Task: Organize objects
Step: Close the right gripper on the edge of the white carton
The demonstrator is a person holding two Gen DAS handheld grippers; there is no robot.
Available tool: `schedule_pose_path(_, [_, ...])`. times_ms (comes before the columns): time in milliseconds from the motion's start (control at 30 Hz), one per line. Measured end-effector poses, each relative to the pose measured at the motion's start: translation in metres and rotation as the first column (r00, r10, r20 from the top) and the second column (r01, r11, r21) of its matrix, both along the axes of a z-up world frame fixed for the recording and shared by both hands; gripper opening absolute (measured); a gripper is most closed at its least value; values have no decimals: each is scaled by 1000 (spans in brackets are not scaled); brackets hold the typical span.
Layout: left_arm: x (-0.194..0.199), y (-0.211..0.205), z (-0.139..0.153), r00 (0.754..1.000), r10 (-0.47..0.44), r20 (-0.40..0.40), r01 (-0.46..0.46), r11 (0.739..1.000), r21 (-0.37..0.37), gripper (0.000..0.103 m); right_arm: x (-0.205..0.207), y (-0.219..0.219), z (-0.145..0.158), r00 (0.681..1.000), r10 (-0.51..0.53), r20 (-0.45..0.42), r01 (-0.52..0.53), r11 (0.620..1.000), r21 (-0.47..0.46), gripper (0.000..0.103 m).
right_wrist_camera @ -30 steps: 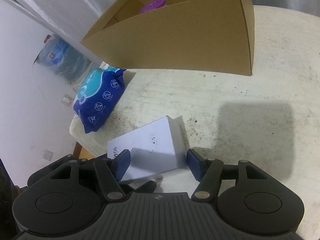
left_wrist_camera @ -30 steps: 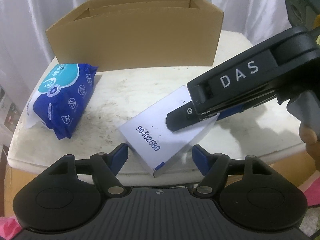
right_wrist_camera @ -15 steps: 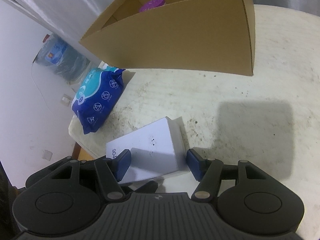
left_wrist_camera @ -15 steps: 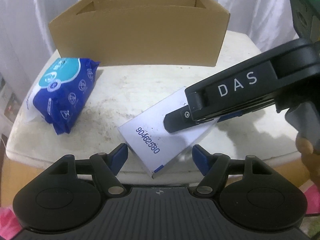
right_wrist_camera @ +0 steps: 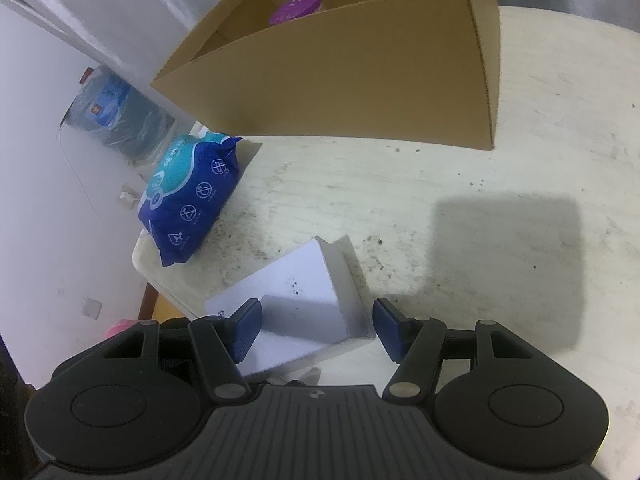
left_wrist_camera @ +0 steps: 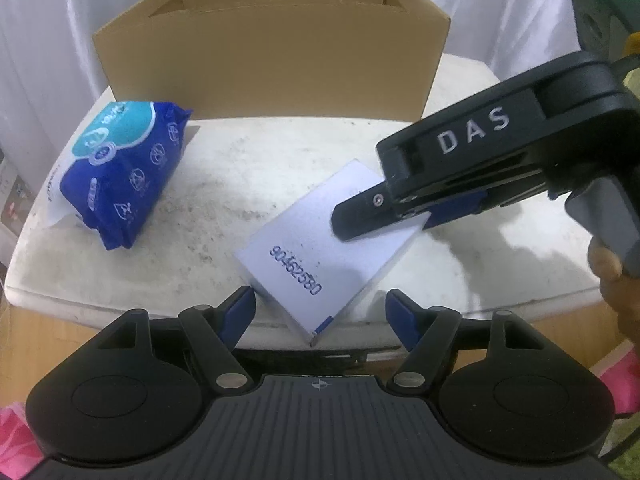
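Observation:
A flat white box [left_wrist_camera: 320, 256] printed with a number lies on the table near its front edge; it also shows in the right wrist view [right_wrist_camera: 296, 300]. My right gripper [right_wrist_camera: 316, 322] is open with its fingers on either side of the box's near end, apart from it. In the left wrist view the right gripper [left_wrist_camera: 420, 208] reaches over the box from the right. My left gripper [left_wrist_camera: 320, 312] is open and empty, just before the box's near corner. A blue wipes pack [left_wrist_camera: 120, 176] lies at the left. An open cardboard box [left_wrist_camera: 272, 52] stands at the back.
A purple lid [right_wrist_camera: 296, 8] shows inside the cardboard box [right_wrist_camera: 360, 80]. The wipes pack [right_wrist_camera: 192, 200] lies by the table's left edge [right_wrist_camera: 140, 256]. The white table [left_wrist_camera: 248, 160] is stained. White curtains hang behind. A pink thing [left_wrist_camera: 616, 372] lies on the floor at the right.
The left gripper has drifted slightly left and the right one slightly forward over the white box. The objects have not moved and both grippers stay open.

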State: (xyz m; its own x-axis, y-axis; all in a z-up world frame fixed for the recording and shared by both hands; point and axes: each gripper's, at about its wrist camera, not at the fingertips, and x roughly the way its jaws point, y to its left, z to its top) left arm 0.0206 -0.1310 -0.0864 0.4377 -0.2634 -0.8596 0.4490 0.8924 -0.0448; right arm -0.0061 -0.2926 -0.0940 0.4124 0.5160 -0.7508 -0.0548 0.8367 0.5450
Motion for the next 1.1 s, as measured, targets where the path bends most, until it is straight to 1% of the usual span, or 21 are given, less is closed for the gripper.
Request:
schedule_pose_path(67, [2, -1, -3, 1000, -7, -9, 7, 1000, 8, 73, -1, -1, -1, 1000, -5, -3, 5, 1000, 9, 65])
schedule_pose_path(267, [0, -3, -5, 1000, -15, 2, 15, 1000, 13, 75, -2, 1, -1, 1000, 9, 2, -9, 1000, 13, 65])
schedule_pose_path(367, [0, -3, -5, 1000, -11, 1, 11, 1000, 14, 72, -4, 5, 1, 1000, 21, 16, -21, 1000, -10, 66])
schedule_pose_path(667, [-4, 5, -4, 1000, 9, -21, -9, 1000, 8, 72, -9, 10, 1, 999, 37, 10, -37, 999, -6, 66])
schedule_pose_path(767, [-4, 2, -6, 1000, 4, -19, -3, 1000, 23, 73, -9, 10, 1, 999, 36, 11, -36, 999, -3, 66])
schedule_pose_path(867, [-3, -2, -8, 1000, -3, -12, 3, 999, 39, 76, -9, 10, 1, 999, 36, 15, -36, 999, -2, 66])
schedule_pose_path(1100, [-5, -4, -9, 1000, -5, 6, 5, 999, 54, 76, -12, 13, 2, 999, 40, 33, -40, 999, -21, 68])
